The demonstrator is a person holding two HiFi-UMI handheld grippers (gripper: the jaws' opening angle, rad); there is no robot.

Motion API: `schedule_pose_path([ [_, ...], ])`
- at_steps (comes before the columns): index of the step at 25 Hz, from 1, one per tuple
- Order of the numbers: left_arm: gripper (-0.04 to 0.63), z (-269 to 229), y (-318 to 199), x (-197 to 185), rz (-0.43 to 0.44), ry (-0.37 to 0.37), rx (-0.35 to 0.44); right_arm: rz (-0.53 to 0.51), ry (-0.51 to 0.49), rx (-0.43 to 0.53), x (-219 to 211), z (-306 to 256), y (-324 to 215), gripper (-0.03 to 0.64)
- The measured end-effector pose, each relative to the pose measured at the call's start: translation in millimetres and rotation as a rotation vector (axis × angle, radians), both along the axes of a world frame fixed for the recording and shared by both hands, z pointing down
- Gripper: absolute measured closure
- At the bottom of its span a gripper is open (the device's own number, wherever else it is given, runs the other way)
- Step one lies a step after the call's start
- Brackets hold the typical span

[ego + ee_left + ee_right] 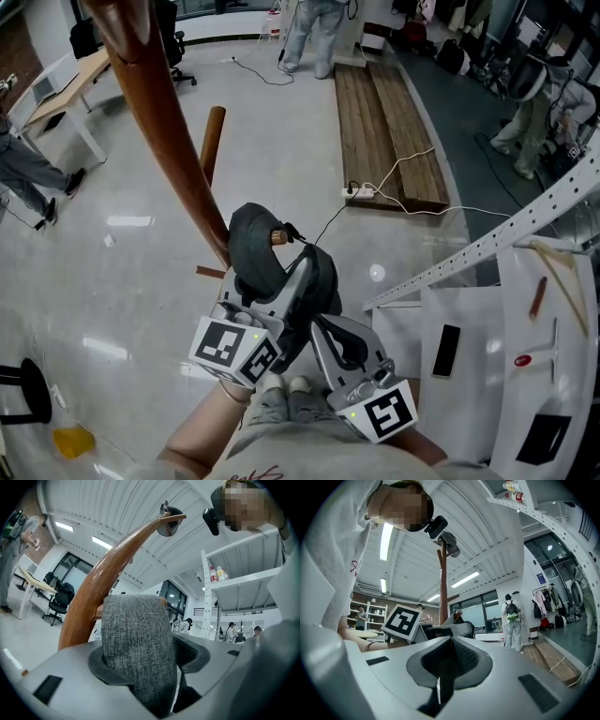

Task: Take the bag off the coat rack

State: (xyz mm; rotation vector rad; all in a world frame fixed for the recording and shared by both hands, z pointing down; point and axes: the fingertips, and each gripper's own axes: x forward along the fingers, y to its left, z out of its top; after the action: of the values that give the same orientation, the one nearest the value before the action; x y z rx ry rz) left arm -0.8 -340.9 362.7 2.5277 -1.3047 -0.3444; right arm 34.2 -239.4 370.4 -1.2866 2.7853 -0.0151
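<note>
my left gripper [140,677] is clamped on the grey bag [136,634], which isn't yet off the coat rack [155,112] peg [278,237]. my right gripper [449,667], below the rack, is closed and empty. lifting it free remains.

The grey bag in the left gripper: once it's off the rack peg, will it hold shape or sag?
Probably floppy: the bag is woven grey cloth, folded over the peg and pinched flat in the left gripper. Likely light, since one small peg carries it. The coarse weave should resist slipping.
</note>
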Motion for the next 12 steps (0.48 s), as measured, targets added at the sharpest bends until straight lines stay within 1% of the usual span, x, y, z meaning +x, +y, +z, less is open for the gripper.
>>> schedule_pose_path([
  [3,0.311,0.7,-0.2,2.4,0.033,0.005,-0.012,-0.004,-0.004,-0.016,-2.5,2.9,-1.5,0.597],
  [5,0.329,0.7,0.1,3.8,0.051,0.012,-0.014,-0.004,-0.002,-0.018,-4.2,3.3,-3.5,0.597],
  [10,0.364,1.5,0.4,4.8,0.068,0.023,-0.019,-0.001,-0.005,-0.003,-6.5,1.4,-7.2,0.597],
  [12,0.375,1.0,0.8,5.1,0.069,0.021,-0.017,0.001,-0.007,-0.010,-5.7,3.1,-7.6,0.597],
])
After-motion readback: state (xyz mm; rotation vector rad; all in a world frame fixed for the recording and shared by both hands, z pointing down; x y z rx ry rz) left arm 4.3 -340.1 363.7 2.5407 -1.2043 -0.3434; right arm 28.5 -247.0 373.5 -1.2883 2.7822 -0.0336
